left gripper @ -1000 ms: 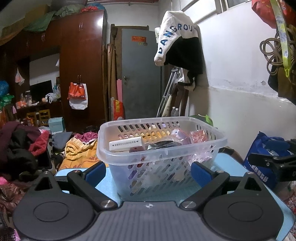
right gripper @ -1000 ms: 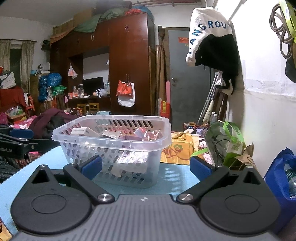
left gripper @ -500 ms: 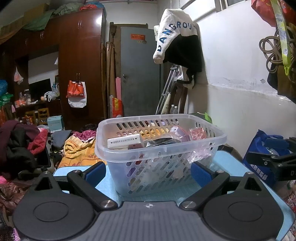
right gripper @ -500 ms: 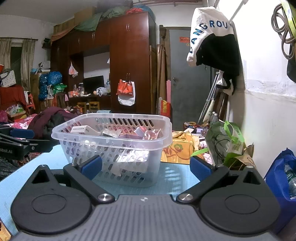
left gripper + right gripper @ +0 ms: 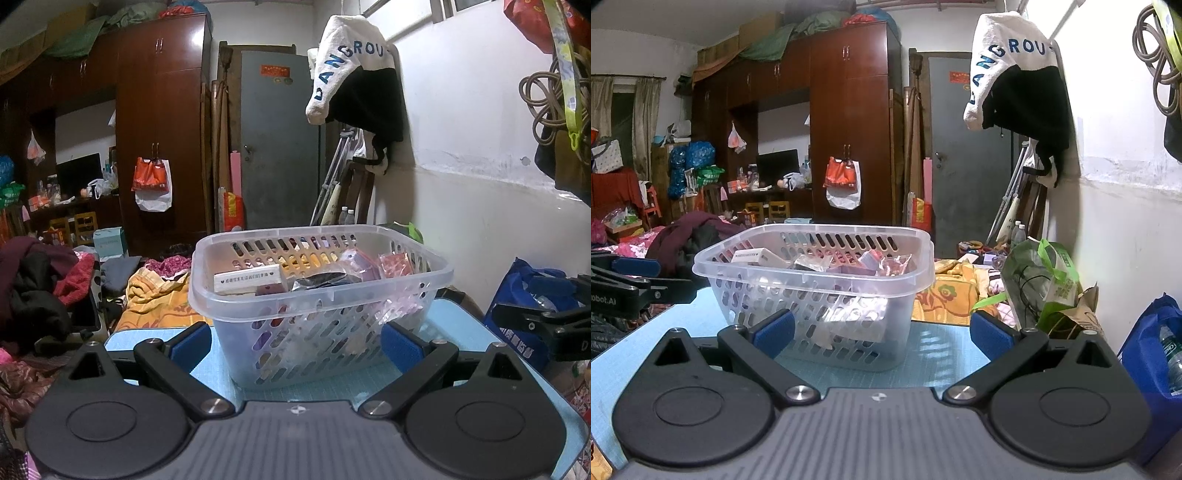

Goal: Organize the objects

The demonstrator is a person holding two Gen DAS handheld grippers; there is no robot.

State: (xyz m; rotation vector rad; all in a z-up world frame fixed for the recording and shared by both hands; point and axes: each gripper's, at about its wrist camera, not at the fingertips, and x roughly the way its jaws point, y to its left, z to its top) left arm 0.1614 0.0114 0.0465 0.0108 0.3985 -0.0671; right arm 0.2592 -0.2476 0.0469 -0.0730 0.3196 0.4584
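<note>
A clear plastic slotted basket (image 5: 236,295) stands on a light blue table (image 5: 458,321); it also shows in the right wrist view (image 5: 894,291). It holds a white box (image 5: 245,282), a dark packet (image 5: 321,278), pink packets (image 5: 395,264) and other small items. My left gripper (image 5: 295,341) is open and empty, just short of the basket's near side. My right gripper (image 5: 882,330) is open and empty, in front of the basket's right half. Each gripper shows at the other view's edge.
The blue table (image 5: 945,350) ends right behind the basket. Beyond lie piles of clothes (image 5: 40,288) and an orange blanket (image 5: 945,291). A green bag (image 5: 1045,284) and a blue bag (image 5: 524,306) stand by the white wall at right. A wardrobe and door stand far back.
Both views have shifted only slightly; the basket sits a touch lower and nearer in the left wrist view. Both grippers stay open and empty.
</note>
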